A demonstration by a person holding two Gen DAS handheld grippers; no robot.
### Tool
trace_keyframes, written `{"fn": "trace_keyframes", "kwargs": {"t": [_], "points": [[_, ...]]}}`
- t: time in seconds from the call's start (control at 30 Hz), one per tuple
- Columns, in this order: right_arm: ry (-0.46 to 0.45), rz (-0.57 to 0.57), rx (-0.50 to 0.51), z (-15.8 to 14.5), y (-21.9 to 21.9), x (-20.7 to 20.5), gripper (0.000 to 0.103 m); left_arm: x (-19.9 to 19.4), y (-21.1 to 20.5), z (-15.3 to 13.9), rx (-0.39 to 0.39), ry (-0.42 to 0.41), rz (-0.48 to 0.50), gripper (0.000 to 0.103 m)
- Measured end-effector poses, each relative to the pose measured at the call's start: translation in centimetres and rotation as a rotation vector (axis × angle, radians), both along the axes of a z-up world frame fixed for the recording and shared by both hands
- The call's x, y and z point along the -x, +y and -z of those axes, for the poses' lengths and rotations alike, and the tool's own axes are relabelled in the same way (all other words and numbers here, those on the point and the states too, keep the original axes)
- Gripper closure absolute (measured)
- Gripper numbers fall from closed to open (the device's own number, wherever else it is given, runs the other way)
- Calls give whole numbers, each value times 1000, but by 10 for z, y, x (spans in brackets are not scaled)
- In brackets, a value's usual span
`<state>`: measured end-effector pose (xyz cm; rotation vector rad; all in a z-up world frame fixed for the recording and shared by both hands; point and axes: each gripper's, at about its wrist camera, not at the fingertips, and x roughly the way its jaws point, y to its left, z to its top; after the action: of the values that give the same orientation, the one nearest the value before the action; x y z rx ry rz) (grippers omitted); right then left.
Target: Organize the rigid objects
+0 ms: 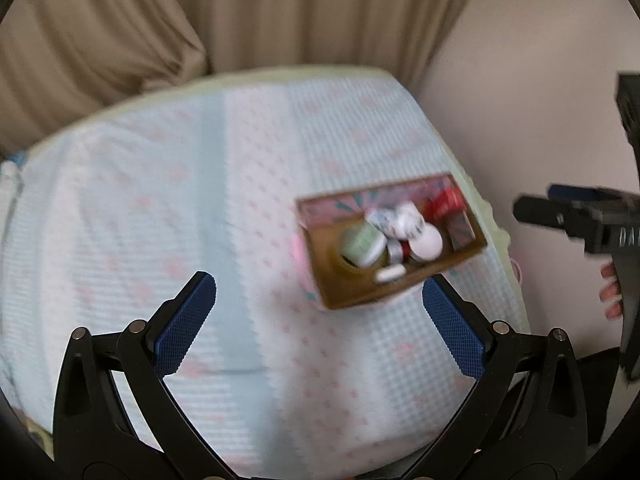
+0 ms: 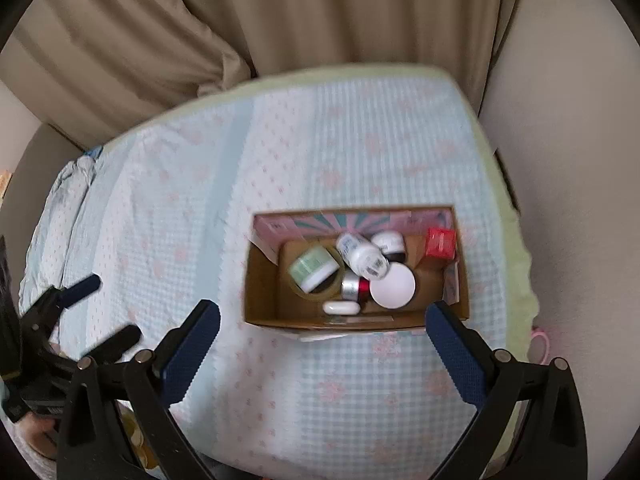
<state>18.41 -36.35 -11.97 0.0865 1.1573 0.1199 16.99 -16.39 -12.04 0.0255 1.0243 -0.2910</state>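
A brown cardboard box [image 2: 260,280] with a pink patterned flap stands on the checked cloth; it also shows in the left wrist view [image 1: 352,292]. Inside lie a green jar [image 2: 314,266], a white bottle [image 2: 362,256], a white round lid [image 2: 393,285], a red container [image 2: 440,242], a silver and red tube [image 2: 354,286] and a small white oval case [image 2: 341,307]. My right gripper [image 2: 322,320] is open and empty, above the box's near edge. My left gripper [image 1: 318,294] is open and empty, left of the box.
The bed or table is covered by a pale blue cloth [image 2: 200,200] with pink flowers and a green border. Beige curtains [image 2: 280,12] hang behind. A pale wall [image 2: 568,160] is close on the right. The left gripper shows at the far left of the right wrist view [image 2: 100,308].
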Motion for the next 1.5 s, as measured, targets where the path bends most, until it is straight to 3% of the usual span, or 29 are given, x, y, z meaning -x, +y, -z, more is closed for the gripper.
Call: {"fn": "trace_keyframes", "kwargs": {"t": [0.2, 0.47, 0.7, 1.5], "points": [[-175, 13, 34, -76, 51, 40, 1, 25, 46, -80, 26, -155, -60, 0], [-340, 58, 100, -125, 94, 78, 1, 64, 94, -131, 41, -289, -141, 0], [-378, 42, 154, -127, 118, 95, 1, 80, 110, -140, 13, -325, -165, 0], [-389, 59, 142, -127, 121, 89, 1, 84, 110, -136, -19, -344, -178, 0]]}}
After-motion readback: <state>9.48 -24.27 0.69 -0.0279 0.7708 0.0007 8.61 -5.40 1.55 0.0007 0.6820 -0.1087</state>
